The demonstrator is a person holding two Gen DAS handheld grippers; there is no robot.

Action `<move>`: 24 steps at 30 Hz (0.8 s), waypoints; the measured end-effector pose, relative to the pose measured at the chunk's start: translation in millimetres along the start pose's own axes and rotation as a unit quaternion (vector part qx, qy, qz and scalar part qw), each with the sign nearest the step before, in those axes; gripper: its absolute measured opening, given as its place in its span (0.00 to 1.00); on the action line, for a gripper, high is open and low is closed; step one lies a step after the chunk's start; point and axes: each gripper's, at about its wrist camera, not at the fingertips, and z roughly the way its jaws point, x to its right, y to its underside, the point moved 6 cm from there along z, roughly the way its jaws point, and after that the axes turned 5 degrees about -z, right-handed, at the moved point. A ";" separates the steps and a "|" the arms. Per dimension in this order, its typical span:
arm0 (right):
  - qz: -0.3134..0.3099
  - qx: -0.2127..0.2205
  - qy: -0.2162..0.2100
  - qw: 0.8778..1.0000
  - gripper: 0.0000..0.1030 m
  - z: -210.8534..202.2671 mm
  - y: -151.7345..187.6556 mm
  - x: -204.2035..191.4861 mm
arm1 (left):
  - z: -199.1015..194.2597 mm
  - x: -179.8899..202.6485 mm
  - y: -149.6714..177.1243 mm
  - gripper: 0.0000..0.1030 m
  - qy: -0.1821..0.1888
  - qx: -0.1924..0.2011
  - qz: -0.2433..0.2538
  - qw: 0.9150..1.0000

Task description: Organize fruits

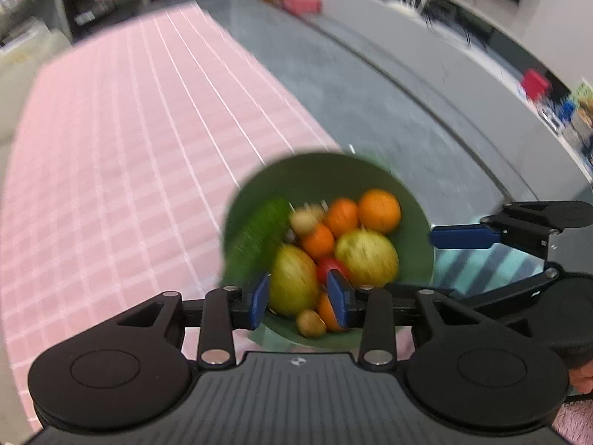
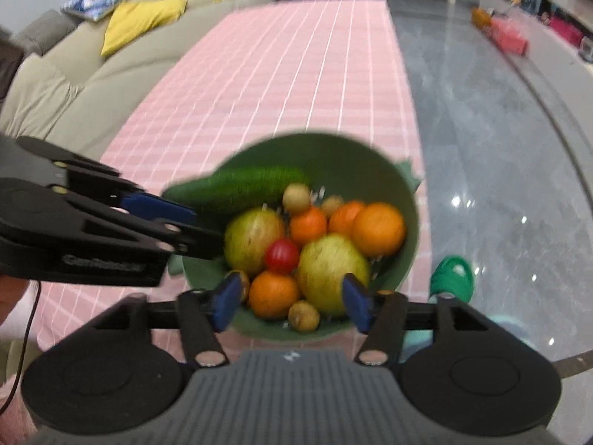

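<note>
A green bowl [image 1: 326, 170] [image 2: 333, 155] sits on the near end of a pink checked tablecloth [image 1: 129, 148] [image 2: 289, 74]. It holds two yellow-green apples [image 2: 330, 270], several oranges [image 2: 378, 228], a red tomato [image 2: 281, 256], a cucumber [image 2: 244, 187] and small brown fruits [image 2: 303, 315]. My left gripper [image 1: 301, 298] hovers open over the bowl's near side, nothing between its blue pads. My right gripper [image 2: 292, 302] is open over the near rim, empty. Each gripper shows at the side in the other's view.
A beige sofa with a yellow cushion [image 2: 144, 18] runs along the table's left. Grey glossy floor [image 2: 481, 129] lies to the right, with a green object [image 2: 452, 274] near the table edge. A grey counter [image 1: 444, 55] with clutter stands beyond.
</note>
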 end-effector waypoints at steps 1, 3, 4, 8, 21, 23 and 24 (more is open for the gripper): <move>-0.001 0.014 0.006 1.000 0.62 -6.2 -3.9 -0.8 | -10.9 -2.4 -2.2 0.43 -0.006 0.019 -0.002 1.000; -0.005 0.044 0.018 0.999 0.64 -19.1 -10.7 -3.3 | -31.3 -6.7 -4.9 0.46 -0.017 0.062 -0.006 0.998; -0.007 0.060 0.026 0.998 0.67 -26.1 -13.8 -4.7 | -41.3 -8.2 -4.8 0.50 -0.024 0.085 -0.006 0.996; -0.021 0.110 0.051 0.992 0.68 -48.1 -21.8 -10.3 | -72.0 -11.1 0.6 0.55 -0.065 0.148 0.000 0.987; -0.038 0.176 0.049 0.982 0.77 -85.1 2.0 -50.6 | -107.5 -5.8 44.3 0.81 -0.160 0.245 -0.014 0.956; -0.037 0.174 0.043 0.983 0.78 -82.2 7.3 -55.7 | -106.5 -6.1 48.0 0.81 -0.161 0.250 -0.031 0.954; -0.041 0.170 0.043 0.984 0.81 -79.8 9.3 -57.6 | -107.7 -7.5 51.0 0.82 -0.161 0.253 -0.039 0.953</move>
